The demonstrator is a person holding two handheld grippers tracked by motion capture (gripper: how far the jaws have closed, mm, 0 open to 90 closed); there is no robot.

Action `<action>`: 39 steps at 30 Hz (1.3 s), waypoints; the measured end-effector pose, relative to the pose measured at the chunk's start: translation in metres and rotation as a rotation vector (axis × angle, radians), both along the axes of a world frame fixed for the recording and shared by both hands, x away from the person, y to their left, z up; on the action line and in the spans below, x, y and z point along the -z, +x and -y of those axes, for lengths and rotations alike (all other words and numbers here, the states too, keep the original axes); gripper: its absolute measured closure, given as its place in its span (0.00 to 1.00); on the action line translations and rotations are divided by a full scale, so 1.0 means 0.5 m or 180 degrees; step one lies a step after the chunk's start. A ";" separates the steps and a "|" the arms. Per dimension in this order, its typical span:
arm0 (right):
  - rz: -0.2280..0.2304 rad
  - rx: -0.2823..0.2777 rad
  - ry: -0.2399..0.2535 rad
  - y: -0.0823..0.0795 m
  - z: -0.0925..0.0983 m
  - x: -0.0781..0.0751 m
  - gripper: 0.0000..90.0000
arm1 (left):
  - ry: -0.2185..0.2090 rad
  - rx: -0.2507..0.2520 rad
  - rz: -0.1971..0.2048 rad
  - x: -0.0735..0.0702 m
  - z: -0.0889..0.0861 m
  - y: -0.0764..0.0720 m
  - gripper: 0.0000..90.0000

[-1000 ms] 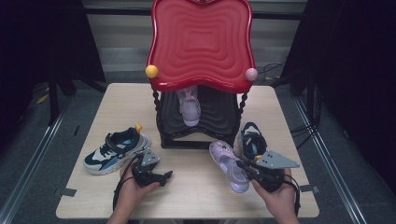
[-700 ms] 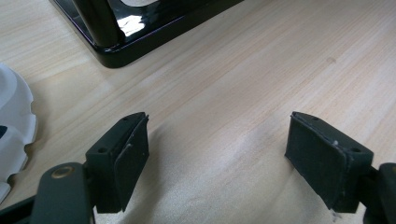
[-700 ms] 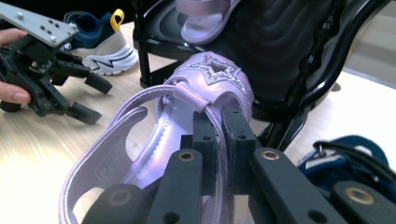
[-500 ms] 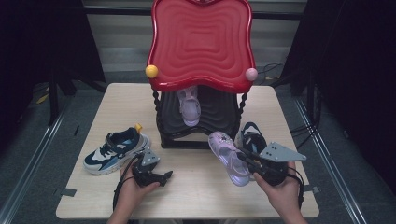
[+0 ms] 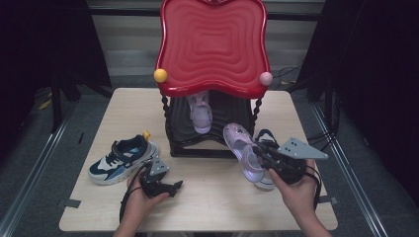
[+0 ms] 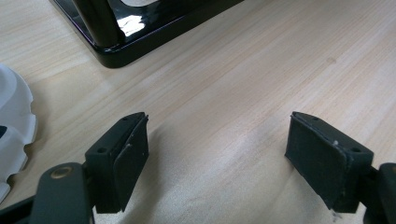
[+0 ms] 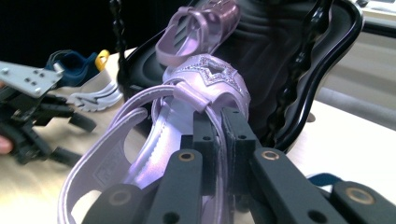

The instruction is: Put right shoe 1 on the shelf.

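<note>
Pale wood covers the table [image 5: 217, 197], which sits lit among dark surroundings, with a grey floor running along both sides. At its far middle stands a black shoe rack [image 5: 207, 133] under a red wavy top [image 5: 213, 47], and one lilac sandal [image 5: 200, 111] already rests on the rack's shelf.

The right gripper [image 5: 264, 154] has its jaws pinched nearly together on the side rim of a second lilac sandal [image 5: 242, 148]. In the right gripper view the two black jaws clamp that thin rim just behind the star-trimmed strap [image 7: 212, 70]. The sandal hangs tilted, toe toward 11 o'clock, close to the rack's front right post, lifted off the wood. A dark blue shoe [image 5: 264, 138] lies just behind it, at about 1 o'clock from the gripper.

The left gripper [image 5: 170, 186] rests low near the front edge, jaws spread wide with nothing between them; its own view shows bare wood between the pads [image 6: 126, 154], and the rack's base corner [image 6: 119, 51] at 11 o'clock. A blue and white sneaker [image 5: 122, 160] lies at 10 o'clock from it, just beside.

Open wood stretches between the two grippers and along the front edge. The rack's posts narrow the shelf opening.
</note>
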State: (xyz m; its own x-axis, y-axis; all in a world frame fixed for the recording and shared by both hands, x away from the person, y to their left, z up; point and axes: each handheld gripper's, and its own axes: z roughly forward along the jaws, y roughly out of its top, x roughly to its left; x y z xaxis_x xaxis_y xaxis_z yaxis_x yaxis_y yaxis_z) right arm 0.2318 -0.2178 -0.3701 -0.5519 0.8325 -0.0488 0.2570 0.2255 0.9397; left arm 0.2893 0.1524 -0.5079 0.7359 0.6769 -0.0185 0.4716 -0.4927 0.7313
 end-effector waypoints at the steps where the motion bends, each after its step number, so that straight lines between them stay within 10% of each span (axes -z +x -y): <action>1: 0.0021 0.0026 0.0008 0.007 -0.003 -0.002 0.94 | -0.0001 0.0000 0.0000 0.000 0.000 0.000 0.23; 39: 0.0385 0.0485 -0.0005 0.105 -0.070 -0.019 0.94 | -0.0002 0.0002 -0.0003 0.000 0.000 0.000 0.23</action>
